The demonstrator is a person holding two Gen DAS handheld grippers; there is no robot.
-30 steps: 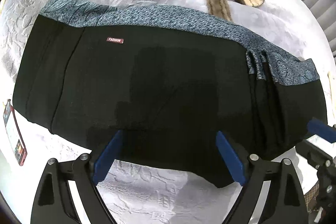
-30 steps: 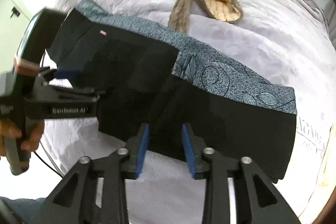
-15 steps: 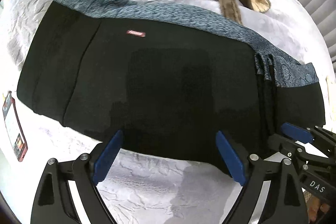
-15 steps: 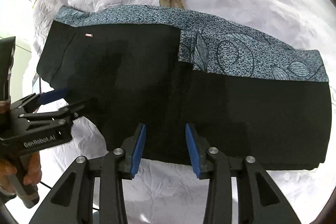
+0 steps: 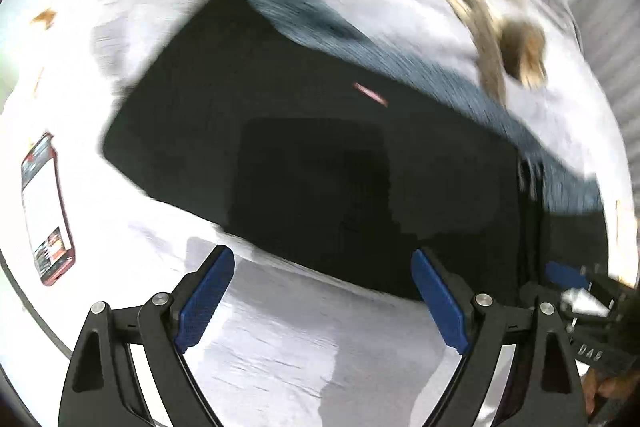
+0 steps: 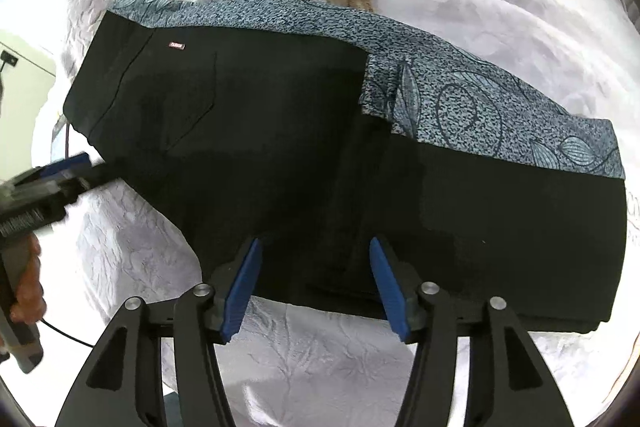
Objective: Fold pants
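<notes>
Looking along the left gripper (image 5: 322,301), the view is smeared with motion blur, yet its two blue pads (image 5: 206,297) stand wide apart with nothing between them, poised over the pale grey bedspread (image 5: 280,347) just short of the near edge of the pants (image 5: 320,167). The pants lie flat across the bed as a broad black slab with a blue patterned band along the far side and a small red label (image 5: 371,94) on the black cloth. A red-cased phone (image 5: 46,211) lies on the cover at the far left, well apart from the pants. A beige rope-like bundle (image 5: 480,27) lies beyond the pants. At the lower right edge the other gripper (image 5: 568,277) pokes in, one blue tip at the black cloth; contact cannot be told.

From the right wrist the picture is sharp. The right gripper (image 6: 316,285) points forward with its fingers spread moderately, holding nothing, their tips over the near hem of the pants (image 6: 280,147). The patterned band (image 6: 480,107) runs along the far edge, with a folded layer overlapping at mid-length. The red label (image 6: 176,45) shows near the left end. The left gripper (image 6: 66,169) enters from the left, held in a hand (image 6: 28,291), its tip close to the left end of the pants.
</notes>
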